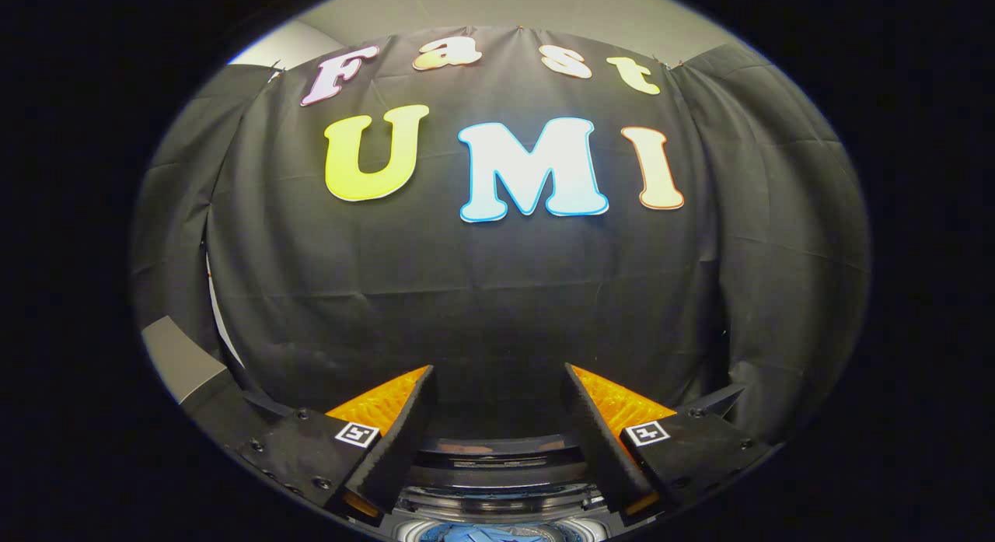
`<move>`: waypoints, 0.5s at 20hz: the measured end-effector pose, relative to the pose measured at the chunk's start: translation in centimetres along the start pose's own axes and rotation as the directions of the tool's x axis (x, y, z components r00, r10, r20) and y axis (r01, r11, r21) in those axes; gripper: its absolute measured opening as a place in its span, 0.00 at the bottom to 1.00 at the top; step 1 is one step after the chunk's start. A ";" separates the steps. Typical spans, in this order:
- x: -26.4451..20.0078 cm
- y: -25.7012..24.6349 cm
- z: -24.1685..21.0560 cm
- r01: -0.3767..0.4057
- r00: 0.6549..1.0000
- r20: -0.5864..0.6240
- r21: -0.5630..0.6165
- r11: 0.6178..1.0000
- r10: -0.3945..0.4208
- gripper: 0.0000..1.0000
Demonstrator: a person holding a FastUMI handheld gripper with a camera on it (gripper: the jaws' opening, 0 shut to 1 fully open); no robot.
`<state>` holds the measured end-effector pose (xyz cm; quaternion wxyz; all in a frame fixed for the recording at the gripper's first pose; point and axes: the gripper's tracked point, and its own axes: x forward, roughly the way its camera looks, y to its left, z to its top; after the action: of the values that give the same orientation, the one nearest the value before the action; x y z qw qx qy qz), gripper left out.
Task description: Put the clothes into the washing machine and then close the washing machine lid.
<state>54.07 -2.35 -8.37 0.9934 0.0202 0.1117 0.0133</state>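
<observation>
My gripper is held high and level, facing the booth's black cloth wall, and its fingers stand wide open with nothing between them. Below and between the fingers lies the open top of the washing machine, its dark rim and ribbed inner ring showing. Down inside the drum lies a bit of blue cloth. The machine's lid cannot be made out from here.
The black cloth wall hangs close beyond the machine and wraps round on both sides. A grey panel edge slants at the left, beside the left finger's mount.
</observation>
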 end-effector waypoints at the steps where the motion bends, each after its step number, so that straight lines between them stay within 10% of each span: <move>1: -0.4 -0.1 -0.1 -0.002 1.000 0.004 0.001 1.000 0.002 0.99; 10: -3.5 -0.1 -0.8 -0.001 1.000 0.015 -0.003 1.000 0.001 0.99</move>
<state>50.44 -2.52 -8.37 0.9943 0.0188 0.1044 0.0136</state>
